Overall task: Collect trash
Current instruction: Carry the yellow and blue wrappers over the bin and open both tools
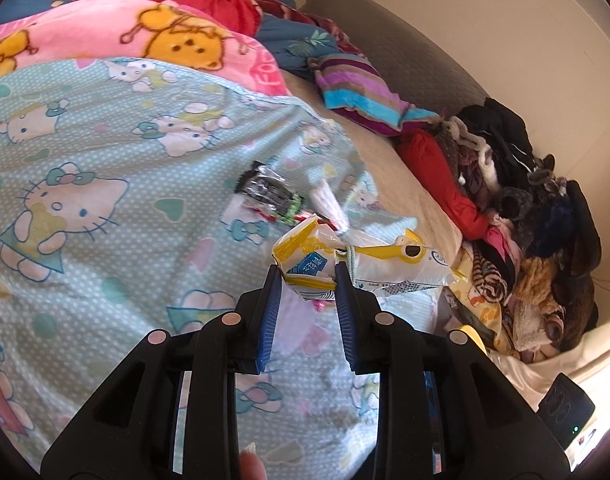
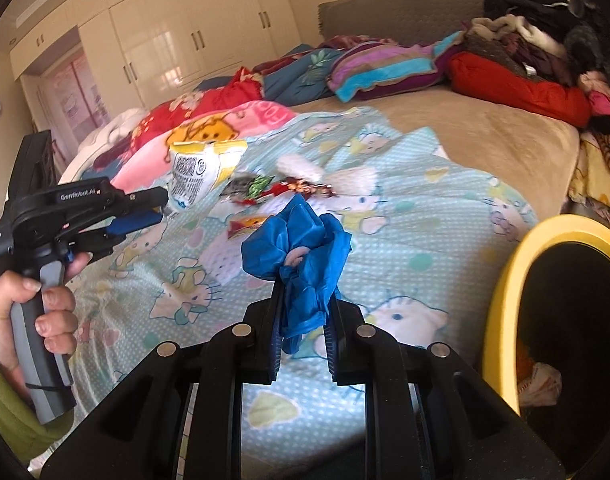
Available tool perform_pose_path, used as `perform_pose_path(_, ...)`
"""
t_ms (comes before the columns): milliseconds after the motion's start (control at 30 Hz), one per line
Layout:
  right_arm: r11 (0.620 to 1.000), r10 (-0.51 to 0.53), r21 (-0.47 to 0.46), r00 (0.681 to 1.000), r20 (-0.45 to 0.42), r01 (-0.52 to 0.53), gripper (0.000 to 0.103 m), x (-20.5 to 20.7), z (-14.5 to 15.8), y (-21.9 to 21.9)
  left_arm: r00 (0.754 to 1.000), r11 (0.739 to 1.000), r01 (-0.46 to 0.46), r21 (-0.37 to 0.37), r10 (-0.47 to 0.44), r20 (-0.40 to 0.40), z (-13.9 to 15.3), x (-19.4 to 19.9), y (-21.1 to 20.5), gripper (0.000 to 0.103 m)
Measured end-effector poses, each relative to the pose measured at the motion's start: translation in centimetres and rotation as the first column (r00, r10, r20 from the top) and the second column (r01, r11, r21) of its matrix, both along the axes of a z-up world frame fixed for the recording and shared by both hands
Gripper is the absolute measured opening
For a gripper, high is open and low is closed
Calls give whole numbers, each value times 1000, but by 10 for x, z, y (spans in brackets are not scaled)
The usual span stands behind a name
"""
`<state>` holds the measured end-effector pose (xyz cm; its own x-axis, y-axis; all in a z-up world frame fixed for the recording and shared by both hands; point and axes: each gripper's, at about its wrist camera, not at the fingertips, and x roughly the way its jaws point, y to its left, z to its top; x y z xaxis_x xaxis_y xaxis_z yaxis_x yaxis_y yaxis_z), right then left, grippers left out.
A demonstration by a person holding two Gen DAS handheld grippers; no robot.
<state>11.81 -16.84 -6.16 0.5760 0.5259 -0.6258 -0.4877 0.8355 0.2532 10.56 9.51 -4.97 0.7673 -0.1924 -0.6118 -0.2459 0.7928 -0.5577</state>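
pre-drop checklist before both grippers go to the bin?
1. Left gripper shut on yellow-white wrapper: ok.
2. Right gripper shut on blue glove: ok.
3. Both items lifted clear of the blanket: ok.
4. Yellow bin within view, mouth open: ok; beside the right gripper.
5. Bin has room: cannot tell, interior dark, some trash visible at the bottom.
6. Bed free of trash: not ok; dark wrapper and red wrappers remain.
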Motion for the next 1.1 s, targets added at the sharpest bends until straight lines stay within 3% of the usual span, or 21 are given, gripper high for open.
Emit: perform_pose_path(1100, 987, -148, 77, 988, 37, 144, 17, -14, 24, -75, 975, 975, 216, 59, -218, 38, 26, 7, -94, 20)
